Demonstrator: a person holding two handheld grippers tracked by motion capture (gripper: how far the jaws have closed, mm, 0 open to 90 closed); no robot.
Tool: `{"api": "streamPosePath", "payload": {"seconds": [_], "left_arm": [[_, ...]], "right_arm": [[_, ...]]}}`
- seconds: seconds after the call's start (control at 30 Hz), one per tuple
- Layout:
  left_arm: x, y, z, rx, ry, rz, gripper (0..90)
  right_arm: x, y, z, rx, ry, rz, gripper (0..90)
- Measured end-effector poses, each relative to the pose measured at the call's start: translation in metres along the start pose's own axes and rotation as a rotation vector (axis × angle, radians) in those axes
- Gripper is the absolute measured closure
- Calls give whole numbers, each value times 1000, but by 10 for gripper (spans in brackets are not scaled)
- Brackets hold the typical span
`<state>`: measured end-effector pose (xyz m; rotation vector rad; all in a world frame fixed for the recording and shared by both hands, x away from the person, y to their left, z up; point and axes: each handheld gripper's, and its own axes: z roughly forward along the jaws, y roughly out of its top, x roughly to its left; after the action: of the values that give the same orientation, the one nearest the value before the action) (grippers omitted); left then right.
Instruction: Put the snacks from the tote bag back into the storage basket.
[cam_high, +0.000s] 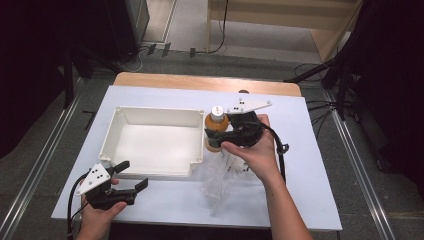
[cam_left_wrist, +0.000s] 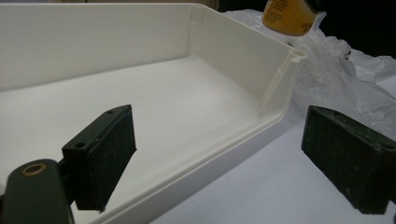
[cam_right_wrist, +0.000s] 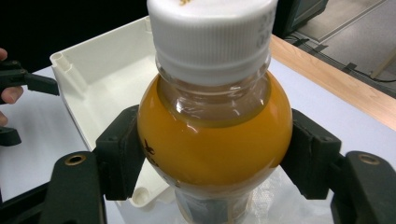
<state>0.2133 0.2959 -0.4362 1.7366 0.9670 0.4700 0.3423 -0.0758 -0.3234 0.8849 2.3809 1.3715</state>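
light: bright overhead, dark surround | shadows: soft | focus: near jaws slightly blurred | glare: mild

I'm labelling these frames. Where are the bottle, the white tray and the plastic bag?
bottle (cam_right_wrist: 215, 144): right gripper view, on the orange-filled shoulder below the cap.
tray (cam_high: 150, 111): high view, on its far rim.
bag (cam_high: 220, 185): high view, on the crumpled clear film right of the tray.

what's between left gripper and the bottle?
In the high view, the white tray lies between the open left gripper and the juice bottle, which the right gripper clamps; crumpled clear plastic lies beside it.
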Motion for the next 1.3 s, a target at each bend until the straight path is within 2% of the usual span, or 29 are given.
{"api": "streamPosePath", "payload": {"seconds": [0.63,1.3], "left_arm": [[7,-2,-3,2,26,-29,85],[7,-3,-2,14,36,-19,85]], "right_arm": [[6,15,18,1,12,-13,310],[12,24,35,7,19,-12,309]]}}
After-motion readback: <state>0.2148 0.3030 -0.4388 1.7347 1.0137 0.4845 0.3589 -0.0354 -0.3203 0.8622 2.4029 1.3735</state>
